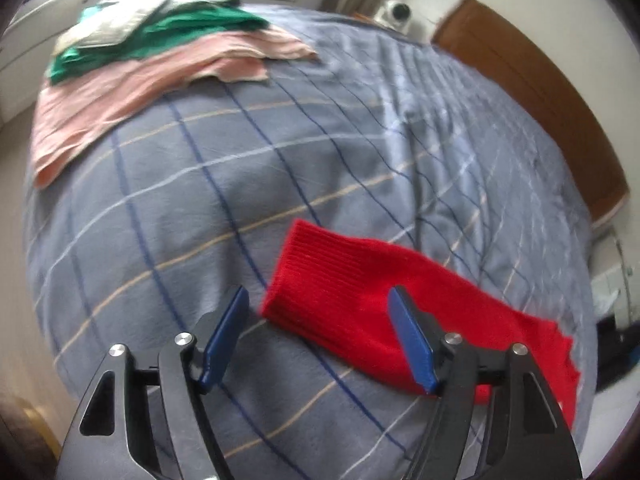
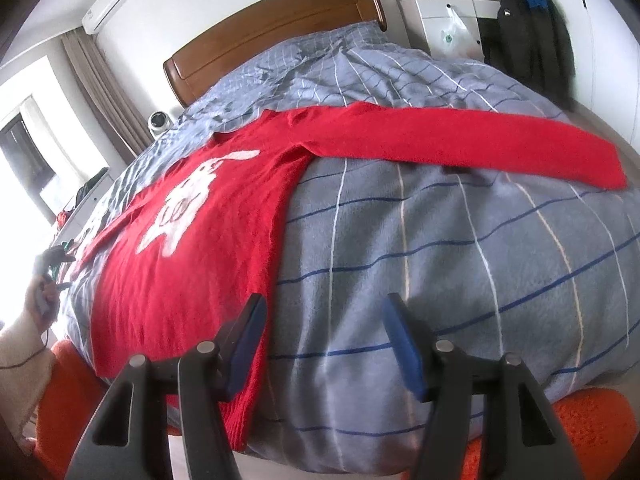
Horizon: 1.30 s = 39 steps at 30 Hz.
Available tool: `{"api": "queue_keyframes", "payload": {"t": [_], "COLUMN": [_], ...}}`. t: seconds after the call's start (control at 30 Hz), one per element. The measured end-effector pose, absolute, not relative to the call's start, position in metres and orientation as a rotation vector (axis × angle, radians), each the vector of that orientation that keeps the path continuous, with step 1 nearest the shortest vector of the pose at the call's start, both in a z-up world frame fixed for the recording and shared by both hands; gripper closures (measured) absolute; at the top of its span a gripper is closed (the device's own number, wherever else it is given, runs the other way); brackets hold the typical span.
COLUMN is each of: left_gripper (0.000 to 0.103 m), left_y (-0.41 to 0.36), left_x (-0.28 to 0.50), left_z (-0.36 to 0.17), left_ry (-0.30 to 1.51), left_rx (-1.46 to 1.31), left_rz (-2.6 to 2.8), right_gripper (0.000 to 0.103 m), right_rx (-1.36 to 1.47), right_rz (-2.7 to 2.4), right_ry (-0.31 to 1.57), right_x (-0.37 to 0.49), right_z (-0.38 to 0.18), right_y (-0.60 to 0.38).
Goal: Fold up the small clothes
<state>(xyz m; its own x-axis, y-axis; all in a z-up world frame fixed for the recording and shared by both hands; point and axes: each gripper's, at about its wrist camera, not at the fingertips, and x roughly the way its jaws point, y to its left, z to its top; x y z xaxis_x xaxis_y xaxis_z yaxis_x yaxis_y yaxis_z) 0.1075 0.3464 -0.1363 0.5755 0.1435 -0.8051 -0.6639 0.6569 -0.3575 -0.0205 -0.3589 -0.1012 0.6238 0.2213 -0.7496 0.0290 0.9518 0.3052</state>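
Note:
A small red knit sweater (image 2: 192, 264) with a white rabbit figure lies flat on the grey-blue checked bed cover (image 2: 440, 240). Its one sleeve (image 2: 460, 140) stretches out to the right. In the left wrist view the other red sleeve (image 1: 360, 300) lies on the cover, its ribbed cuff pointing up-left. My left gripper (image 1: 318, 340) is open and empty, hovering just above that sleeve, with the right pad over it. My right gripper (image 2: 324, 344) is open and empty, just above the sweater's lower right hem corner.
A stack of folded clothes, pink (image 1: 132, 92), green (image 1: 160, 40) and beige, lies at the far left of the bed. A wooden headboard (image 2: 280, 28) stands behind. A white cabinet (image 2: 444, 20) and a dark hanging jacket (image 2: 532, 44) stand right of the bed. An orange rug (image 2: 580, 432) lies below.

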Motion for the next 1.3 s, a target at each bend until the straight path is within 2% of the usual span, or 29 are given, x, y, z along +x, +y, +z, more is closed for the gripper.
{"api": "queue_keyframes", "payload": {"t": [0.03, 0.13, 0.43, 0.53, 0.6, 0.63, 0.7, 0.73, 0.83, 1.0, 1.13, 1.3], "left_gripper": [0.034, 0.096, 0.098, 0.096, 0.087, 0.085, 0.059, 0.054, 0.048, 0.029, 0.029, 0.029], "left_y": [0.346, 0.35, 0.362, 0.361, 0.357, 0.353, 0.339, 0.327, 0.278, 0.168, 0.115, 0.094], "left_x": [0.111, 0.121, 0.112, 0.115, 0.112, 0.108, 0.098, 0.092, 0.074, 0.036, 0.017, 0.015], "left_z": [-0.138, -0.143, -0.152, -0.154, -0.15, -0.146, -0.135, -0.127, -0.109, -0.111, -0.132, -0.147], "left_ry": [0.845, 0.888, 0.879, 0.885, 0.889, 0.894, 0.904, 0.906, 0.936, 1.037, 1.088, 1.1], "left_rx": [-0.692, -0.64, -0.572, -0.556, -0.553, -0.551, -0.519, -0.495, -0.404, -0.199, -0.132, -0.088], "left_rz": [0.52, 0.559, 0.725, 0.732, 0.725, 0.708, 0.678, 0.63, 0.426, 0.082, -0.019, -0.003], "right_gripper": [0.043, 0.043, 0.043, 0.043, 0.043, 0.043, 0.043, 0.043, 0.042, 0.039, 0.039, 0.039], "right_rx": [0.305, 0.301, 0.293, 0.32, 0.327, 0.326, 0.319, 0.313, 0.303, 0.266, 0.214, 0.189], "right_rz": [0.112, 0.117, 0.101, 0.09, 0.086, 0.084, 0.077, 0.07, 0.072, 0.141, 0.188, 0.195], "right_ry": [0.897, 0.907, 0.904, 0.9, 0.894, 0.888, 0.881, 0.88, 0.892, 0.962, 1.004, 1.034], "right_x": [-0.019, -0.017, -0.02, -0.02, -0.021, -0.022, -0.024, -0.024, -0.026, -0.03, -0.034, -0.033], "right_z": [-0.102, -0.104, -0.106, -0.106, -0.105, -0.104, -0.102, -0.101, -0.096, -0.09, -0.096, -0.104], "right_y": [-0.358, -0.354, -0.357, -0.363, -0.364, -0.365, -0.365, -0.365, -0.365, -0.351, -0.331, -0.321]}}
